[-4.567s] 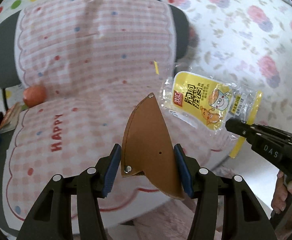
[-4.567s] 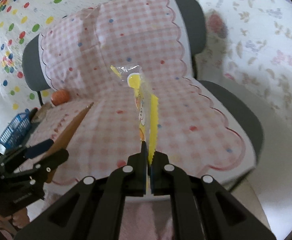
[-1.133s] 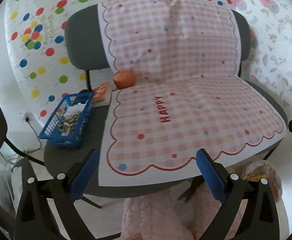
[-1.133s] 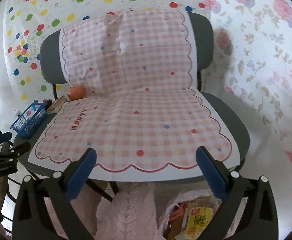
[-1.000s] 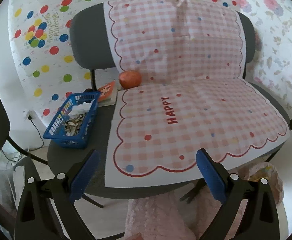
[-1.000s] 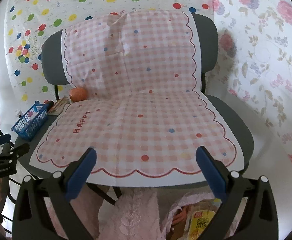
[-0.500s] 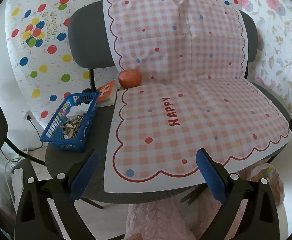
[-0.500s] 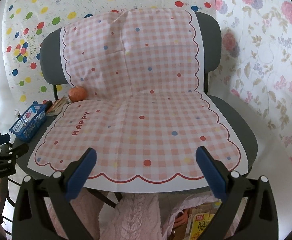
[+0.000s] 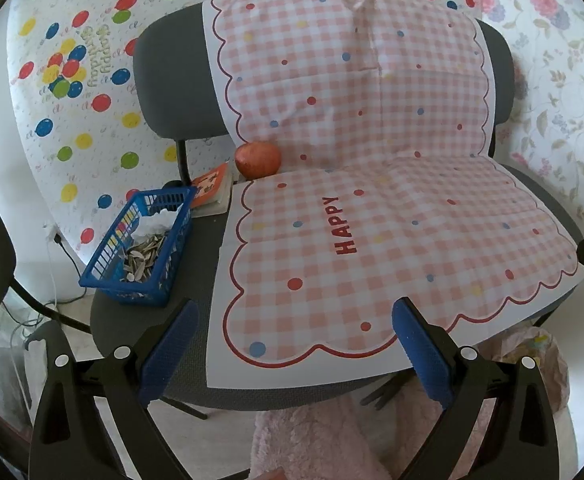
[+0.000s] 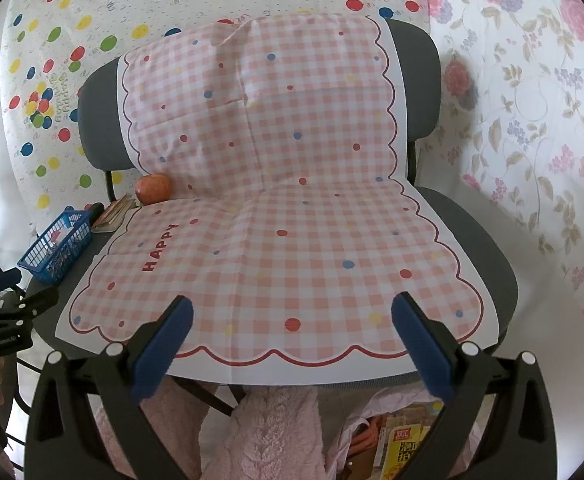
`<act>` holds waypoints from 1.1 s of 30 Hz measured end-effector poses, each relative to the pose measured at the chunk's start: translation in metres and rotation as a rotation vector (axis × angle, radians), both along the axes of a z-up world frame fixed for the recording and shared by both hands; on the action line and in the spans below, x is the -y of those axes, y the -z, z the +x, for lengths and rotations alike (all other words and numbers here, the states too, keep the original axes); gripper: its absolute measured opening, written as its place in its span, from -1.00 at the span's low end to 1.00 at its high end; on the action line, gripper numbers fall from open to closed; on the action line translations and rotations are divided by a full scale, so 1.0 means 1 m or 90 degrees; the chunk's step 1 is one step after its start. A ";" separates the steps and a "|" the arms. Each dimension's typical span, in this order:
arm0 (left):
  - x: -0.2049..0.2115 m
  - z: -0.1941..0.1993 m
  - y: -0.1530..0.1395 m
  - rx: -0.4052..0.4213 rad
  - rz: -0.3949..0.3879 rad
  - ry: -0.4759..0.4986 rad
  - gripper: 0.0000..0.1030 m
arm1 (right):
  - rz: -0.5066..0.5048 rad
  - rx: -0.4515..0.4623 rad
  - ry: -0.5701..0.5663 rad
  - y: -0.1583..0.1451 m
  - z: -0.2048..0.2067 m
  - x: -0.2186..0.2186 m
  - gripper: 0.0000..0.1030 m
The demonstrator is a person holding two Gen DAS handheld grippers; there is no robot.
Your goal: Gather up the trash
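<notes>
Both claws, left claw [image 9: 294,344] and right claw [image 10: 292,340], agape, empty; yellow wrapper [image 10: 406,450] only in right view

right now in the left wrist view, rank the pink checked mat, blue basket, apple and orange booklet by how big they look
1. pink checked mat, by far the largest
2. blue basket
3. apple and orange booklet: look much alike, the booklet partly hidden, so not ranked

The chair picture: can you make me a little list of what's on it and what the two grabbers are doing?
cloth: pink checked cloth over seat and back, says HAPPY
apple: apple at the back, left of cloth
basket: blue basket on seat's left, shells inside
left gripper: left gripper open, holds nothing
right gripper: right gripper open, holds nothing
trash bag: bag under seat, yellow packet inside
</notes>
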State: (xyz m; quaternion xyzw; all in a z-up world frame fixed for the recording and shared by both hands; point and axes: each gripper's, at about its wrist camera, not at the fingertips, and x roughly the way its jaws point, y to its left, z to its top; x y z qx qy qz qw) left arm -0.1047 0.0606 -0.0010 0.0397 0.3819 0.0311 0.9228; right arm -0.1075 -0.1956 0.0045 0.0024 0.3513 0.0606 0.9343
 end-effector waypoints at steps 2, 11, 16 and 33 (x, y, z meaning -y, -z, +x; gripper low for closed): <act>0.000 0.000 0.000 0.000 -0.001 0.002 0.87 | 0.000 0.000 0.001 0.000 0.000 0.000 0.89; -0.001 0.001 0.000 -0.001 -0.004 0.007 0.86 | 0.001 -0.003 0.002 0.002 0.000 0.000 0.89; -0.001 0.000 0.000 -0.002 -0.003 0.008 0.87 | 0.001 -0.004 0.002 0.002 0.000 0.000 0.89; 0.000 -0.001 -0.002 0.002 -0.003 0.008 0.86 | 0.004 0.000 0.006 0.003 -0.003 0.001 0.89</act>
